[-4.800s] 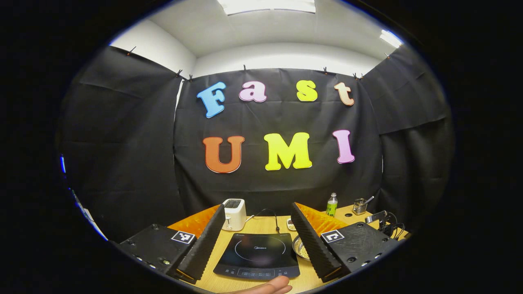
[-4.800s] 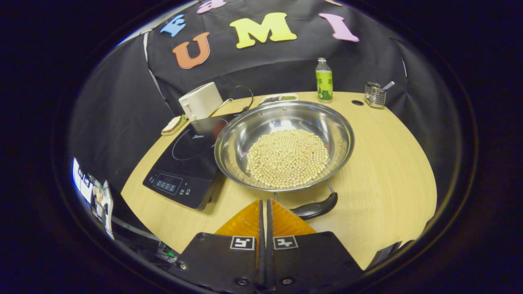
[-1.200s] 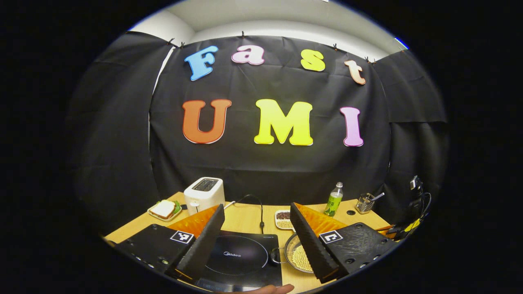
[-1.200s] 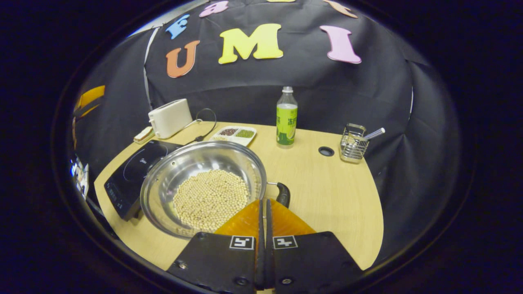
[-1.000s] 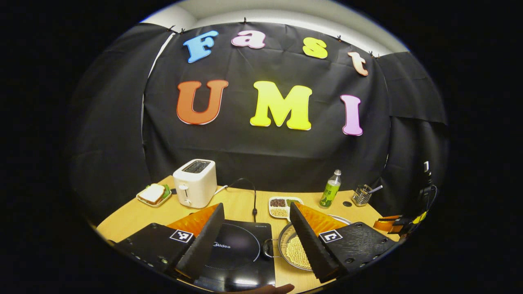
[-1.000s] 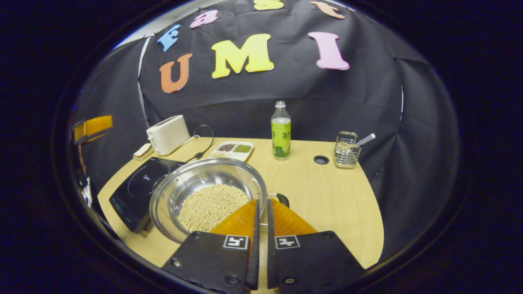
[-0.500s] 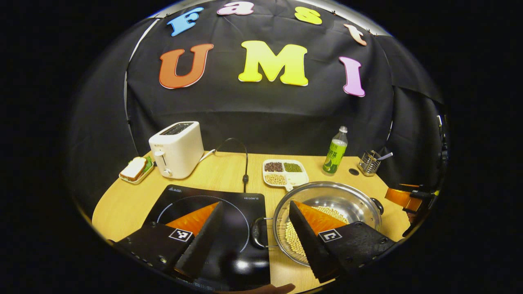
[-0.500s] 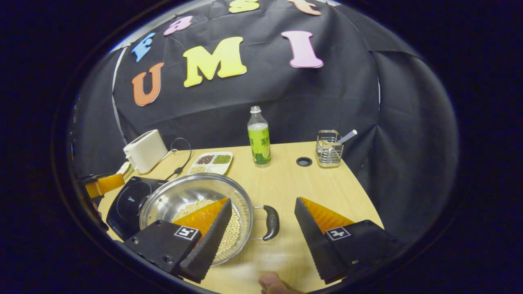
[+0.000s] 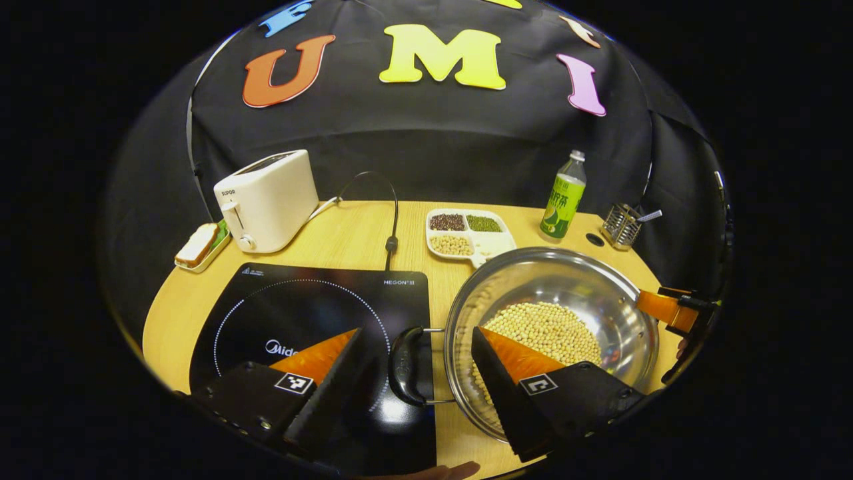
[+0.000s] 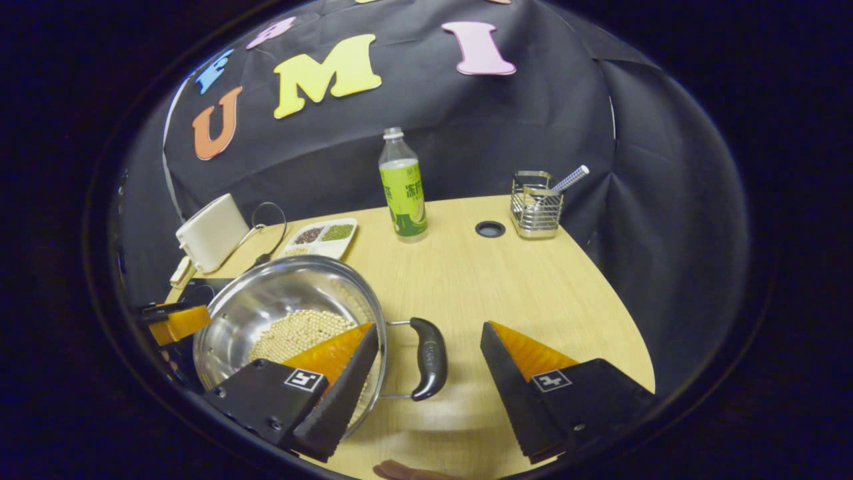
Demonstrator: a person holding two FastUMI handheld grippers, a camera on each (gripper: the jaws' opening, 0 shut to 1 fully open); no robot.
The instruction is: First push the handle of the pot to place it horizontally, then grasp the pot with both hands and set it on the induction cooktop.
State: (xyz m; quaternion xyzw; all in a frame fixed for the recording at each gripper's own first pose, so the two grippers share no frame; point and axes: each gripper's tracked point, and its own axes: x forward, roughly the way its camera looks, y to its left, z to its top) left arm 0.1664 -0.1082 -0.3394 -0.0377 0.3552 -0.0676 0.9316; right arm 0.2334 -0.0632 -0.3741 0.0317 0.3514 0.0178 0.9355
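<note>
The steel pot [image 9: 603, 288] with pale beans [image 9: 543, 327] stands on the table just right of the black induction cooktop [image 9: 300, 313]. Its handles point left and right. The left handle [image 9: 402, 367] lies over the cooktop's right edge, between the fingers of my open left gripper [image 9: 416, 333], untouched. In the right gripper view the pot [image 10: 266, 300] sits at the left, and its right handle [image 10: 428, 357] lies between the fingers of my open right gripper [image 10: 430, 330]. Each view also shows the other gripper at the pot's far side.
A white toaster [image 9: 266, 200] and a sandwich plate [image 9: 198, 245] stand at the back left. Behind the pot are a divided dish [image 9: 466, 230], a green bottle [image 10: 403, 187] and a wire holder [image 10: 536, 207]. The table [image 10: 533, 287] has bare wood on the right.
The right gripper turned the pot, then opened. Both grippers have come down and closer, so that each handle now lies between a pair of fingers.
</note>
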